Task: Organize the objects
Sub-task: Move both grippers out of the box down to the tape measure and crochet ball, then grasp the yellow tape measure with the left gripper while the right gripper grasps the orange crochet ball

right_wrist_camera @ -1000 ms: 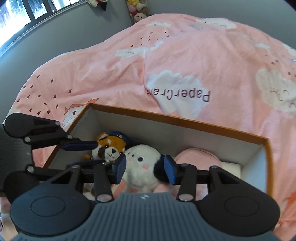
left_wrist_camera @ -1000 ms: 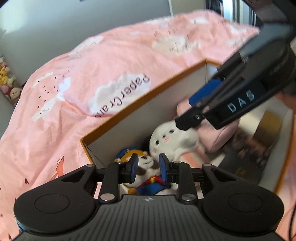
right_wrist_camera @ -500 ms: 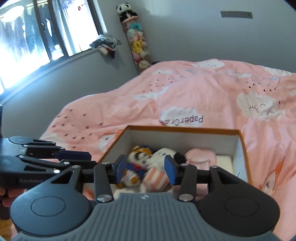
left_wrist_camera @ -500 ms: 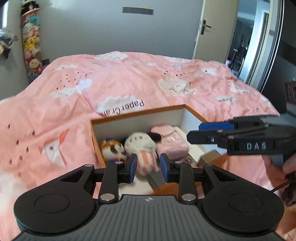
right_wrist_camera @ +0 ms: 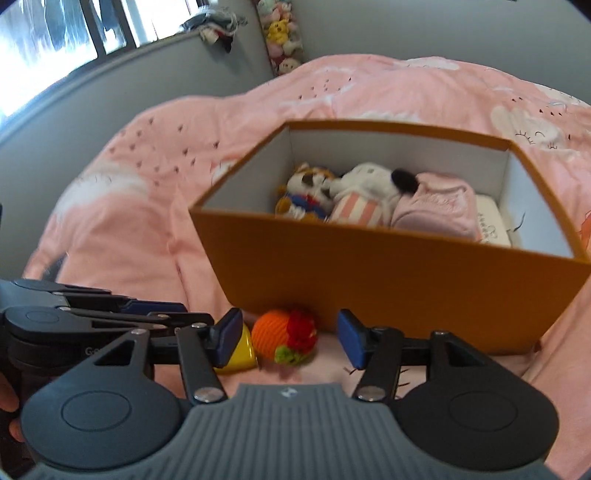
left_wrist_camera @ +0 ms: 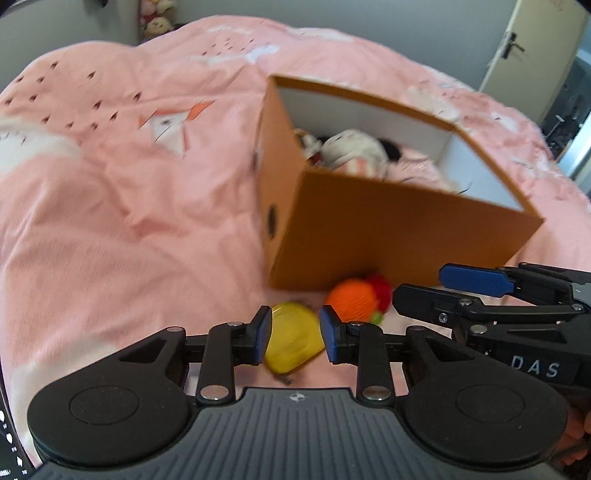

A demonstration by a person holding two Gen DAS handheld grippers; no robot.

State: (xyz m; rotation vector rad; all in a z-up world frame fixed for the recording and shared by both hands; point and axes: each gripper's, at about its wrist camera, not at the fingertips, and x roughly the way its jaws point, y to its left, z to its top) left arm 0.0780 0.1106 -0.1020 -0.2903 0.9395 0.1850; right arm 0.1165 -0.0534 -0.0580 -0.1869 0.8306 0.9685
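An orange cardboard box [left_wrist_camera: 388,229] [right_wrist_camera: 388,273] sits on the pink bed. Inside lie a fox plush [right_wrist_camera: 306,192], a white plush [right_wrist_camera: 365,192] and a pink cloth item [right_wrist_camera: 439,206]. A yellow toy [left_wrist_camera: 293,341] [right_wrist_camera: 240,350] and an orange knitted ball [left_wrist_camera: 352,299] [right_wrist_camera: 280,336] lie on the bedspread in front of the box. My left gripper [left_wrist_camera: 295,334] is open, low, with its fingers either side of the yellow toy. My right gripper [right_wrist_camera: 288,336] is open, its fingers framing the orange ball.
The pink duvet [left_wrist_camera: 129,184] covers the whole bed. A rack of small plush toys [right_wrist_camera: 280,40] stands at the grey wall, a window [right_wrist_camera: 55,33] at the left. A door [left_wrist_camera: 528,48] is at the far right.
Both grippers pulled back out of the box and dropped to the bedspread in front of it. The yellow toy and orange ball have come into view between the fingers.
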